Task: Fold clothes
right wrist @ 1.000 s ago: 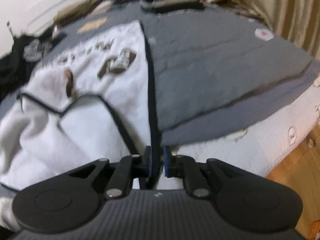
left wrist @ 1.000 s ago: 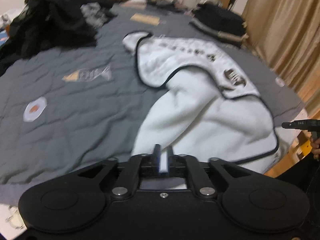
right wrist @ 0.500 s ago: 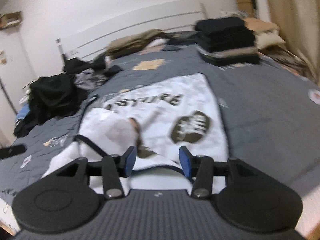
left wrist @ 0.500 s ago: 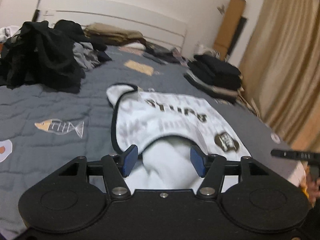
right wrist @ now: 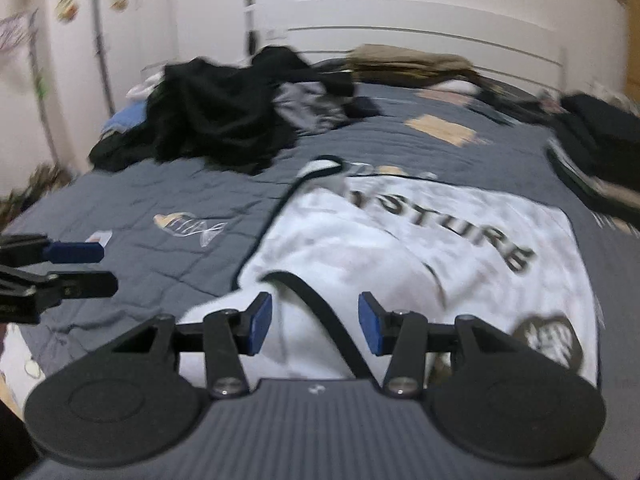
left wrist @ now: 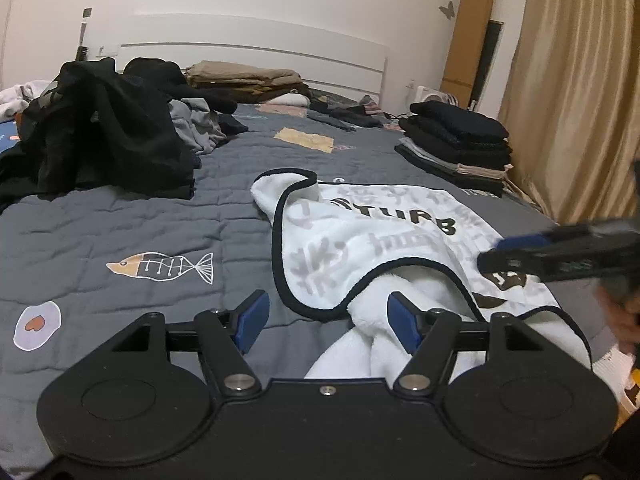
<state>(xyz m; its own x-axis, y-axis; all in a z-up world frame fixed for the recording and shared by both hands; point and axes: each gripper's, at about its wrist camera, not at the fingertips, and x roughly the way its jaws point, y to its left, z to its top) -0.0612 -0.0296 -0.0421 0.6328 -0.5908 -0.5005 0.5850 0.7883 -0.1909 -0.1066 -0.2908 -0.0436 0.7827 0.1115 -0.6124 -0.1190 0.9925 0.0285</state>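
- My left gripper (left wrist: 326, 322) hangs low over the near edge of the bed, its blue-padded jaws spread wide and holding nothing.
- My right gripper (right wrist: 315, 326) hovers at the same edge, jaws likewise parted and empty; the right wrist view is blurred.
- The white fleece garment (left wrist: 384, 248), trimmed in black piping and printed with dark lettering and grey characters, lies on the grey quilt (left wrist: 120, 216) in front of both grippers, near the foot of the bed.
- Its printed panel is spread fairly flat; a rumpled plain white fold bulges out from beneath that panel and spills toward me, passing between my left fingers in the left wrist view.
- In the right wrist view the same garment (right wrist: 440, 248) fills the middle ground, a loop of black piping running down between my right jaws.
- My right gripper also appears at the right edge of the left wrist view (left wrist: 516, 254), above the garment's printed side, with part of my hand (left wrist: 624, 308) behind it.
- My left gripper shows at the left edge of the right wrist view (right wrist: 80, 266), above the quilt and beside the garment.
- A heap of unfolded black clothes (left wrist: 100, 132) sits on the far left of the quilt, well apart from the garment.
- A neat stack of folded dark clothes (left wrist: 456, 144) rests at the far right, near the tan curtain (left wrist: 576, 80).
- Folded khaki items (left wrist: 244, 80) lie against the white headboard (left wrist: 256, 46).
- The quilt carries a fish-skeleton print (left wrist: 160, 266) left of the garment.
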